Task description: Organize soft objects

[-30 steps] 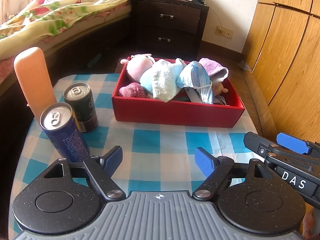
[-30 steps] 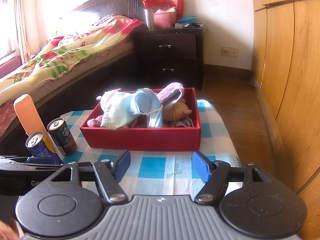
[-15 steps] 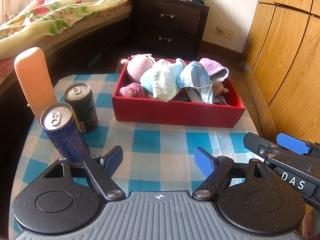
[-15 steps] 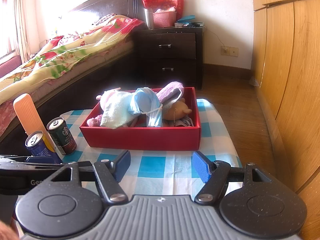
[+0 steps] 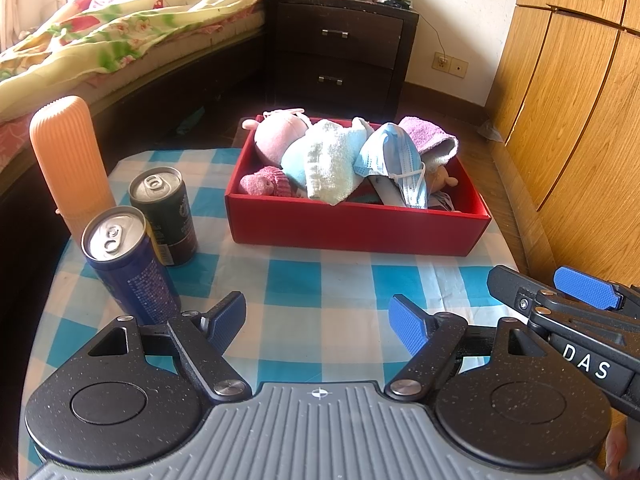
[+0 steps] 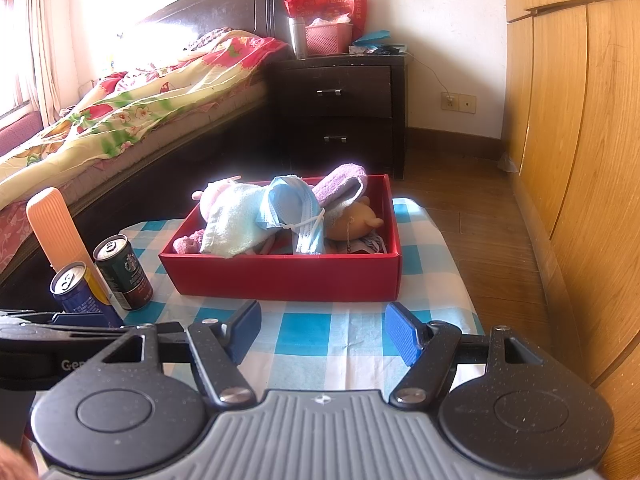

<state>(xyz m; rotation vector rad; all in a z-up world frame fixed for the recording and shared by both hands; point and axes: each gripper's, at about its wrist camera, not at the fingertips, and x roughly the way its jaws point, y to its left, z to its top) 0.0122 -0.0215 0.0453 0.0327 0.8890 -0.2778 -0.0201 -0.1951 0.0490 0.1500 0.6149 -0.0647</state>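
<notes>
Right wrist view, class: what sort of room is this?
Most likely a home bedroom: a bed with a floral quilt, a dark nightstand beside it, and wooden wardrobe doors.

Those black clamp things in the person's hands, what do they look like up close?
Each is speckled black plastic with round discs, silver screws and a ribbed grey base. The left gripper and right gripper both end in blue textured pads. White letters "DAS" mark the right one's side.
</notes>
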